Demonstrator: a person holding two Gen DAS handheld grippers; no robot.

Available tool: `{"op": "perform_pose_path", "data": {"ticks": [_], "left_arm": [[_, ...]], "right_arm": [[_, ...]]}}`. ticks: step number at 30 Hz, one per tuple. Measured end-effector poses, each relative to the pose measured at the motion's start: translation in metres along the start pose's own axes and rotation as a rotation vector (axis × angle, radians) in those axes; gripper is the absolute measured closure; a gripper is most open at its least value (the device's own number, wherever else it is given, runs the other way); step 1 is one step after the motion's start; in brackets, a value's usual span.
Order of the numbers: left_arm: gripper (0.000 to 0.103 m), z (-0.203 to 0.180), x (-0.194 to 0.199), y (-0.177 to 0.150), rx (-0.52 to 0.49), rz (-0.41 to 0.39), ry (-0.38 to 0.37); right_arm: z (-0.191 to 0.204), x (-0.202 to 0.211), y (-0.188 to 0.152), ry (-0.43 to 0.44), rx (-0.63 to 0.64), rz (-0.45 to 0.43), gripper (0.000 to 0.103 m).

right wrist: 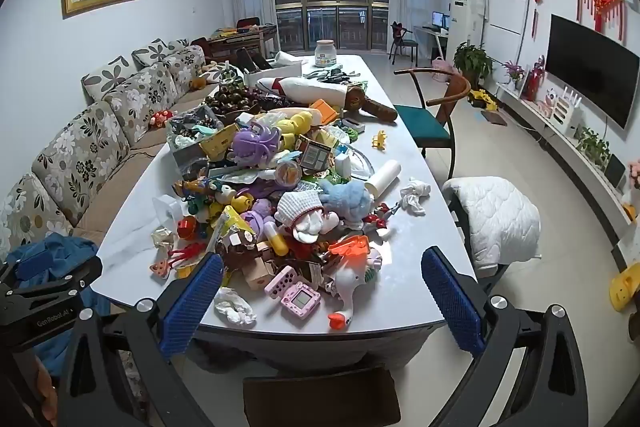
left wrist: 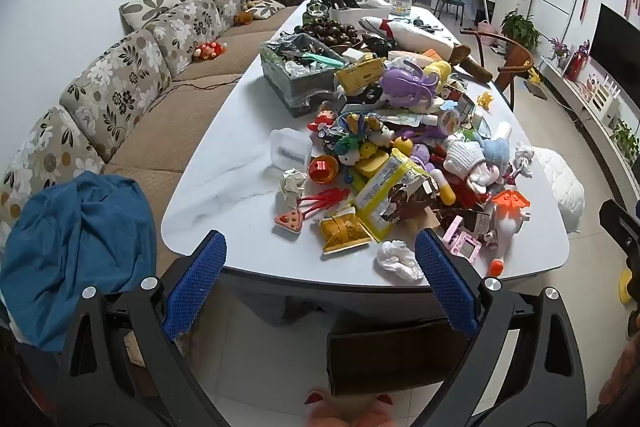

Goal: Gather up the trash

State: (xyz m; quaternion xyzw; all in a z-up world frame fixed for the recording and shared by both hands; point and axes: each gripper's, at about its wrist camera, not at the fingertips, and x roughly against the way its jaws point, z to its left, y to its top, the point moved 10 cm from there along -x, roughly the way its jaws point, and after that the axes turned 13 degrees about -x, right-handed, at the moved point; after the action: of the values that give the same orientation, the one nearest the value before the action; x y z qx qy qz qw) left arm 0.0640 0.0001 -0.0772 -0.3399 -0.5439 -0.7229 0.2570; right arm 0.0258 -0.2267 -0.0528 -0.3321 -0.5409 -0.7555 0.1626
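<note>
From the left wrist view, the left gripper (left wrist: pixel 318 281) hung released and empty above the near edge of the white marbled surface (left wrist: pixel 224 179), its blue fingers (left wrist: pixel 196 285) spread wide with nothing between them. The trash lay mixed into a heap of toys: a crumpled white tissue (left wrist: pixel 398 259) just beside the right-hand finger, a crumpled paper wad (left wrist: pixel 292 185) further in, a yellow snack packet (left wrist: pixel 344 231) and a torn yellow-and-brown wrapper (left wrist: pixel 394 195). The likely trouble was sorting: the wrapper sat touching a red plastic toy (left wrist: pixel 324 201) and an orange toy (left wrist: pixel 510 203), so a wide closing could have pinched a toy along with it or dragged the pile. The tissue rested near the rim, and a clumsy nudge could have pushed it to the floor.

From the right wrist view, the right gripper (right wrist: pixel 322 301) was likewise spread and empty, short of the pile. The same tissue (right wrist: pixel 234 305) lay just beside its left-hand finger, with a pink handheld game (right wrist: pixel 300 299) and a white toy with an orange cap (right wrist: pixel 348 291) close by; either could have been knocked off the edge. A second tissue (right wrist: pixel 416 195) lay apart near a white roll (right wrist: pixel 384 179), which looked apt to roll if bumped. With both grippers near the same tissue, they might have collided.
</note>
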Motion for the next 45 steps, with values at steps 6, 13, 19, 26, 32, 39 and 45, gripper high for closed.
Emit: {"op": "perform_pose_path", "data": {"ticks": [6, 13, 19, 26, 32, 39, 45], "left_arm": [[0.010, -0.0001, 0.0004, 0.0008, 0.000, -0.009, -0.001], [0.010, 0.0002, 0.0005, 0.0007, 0.002, -0.010, 0.001], [0.010, 0.0008, 0.0007, 0.0007, 0.001, -0.011, 0.001], [0.010, 0.0011, 0.0004, 0.0007, 0.000, -0.009, 0.005], [0.010, 0.0013, 0.0004, 0.0008, -0.001, -0.009, 0.005], [0.010, 0.0012, 0.0005, 0.0007, 0.000, -0.009, 0.006], [0.010, 0.0010, 0.0005, 0.0007, -0.001, -0.010, 0.006]], "right_arm": [[0.0000, 0.0010, 0.0001, 0.001, 0.001, -0.005, 0.005], [-0.0009, 0.0015, -0.0001, 0.002, -0.001, -0.007, 0.005], [-0.0009, 0.0005, -0.0003, 0.003, 0.002, -0.008, 0.005], [-0.0017, 0.0008, -0.0003, 0.004, 0.000, -0.004, 0.005], [-0.0020, 0.0007, -0.0001, 0.003, 0.001, -0.004, 0.005], [-0.0015, 0.0006, 0.0004, 0.004, 0.001, -0.004, 0.005], [-0.0022, 0.0007, 0.0002, 0.004, -0.002, -0.003, 0.005]]}}
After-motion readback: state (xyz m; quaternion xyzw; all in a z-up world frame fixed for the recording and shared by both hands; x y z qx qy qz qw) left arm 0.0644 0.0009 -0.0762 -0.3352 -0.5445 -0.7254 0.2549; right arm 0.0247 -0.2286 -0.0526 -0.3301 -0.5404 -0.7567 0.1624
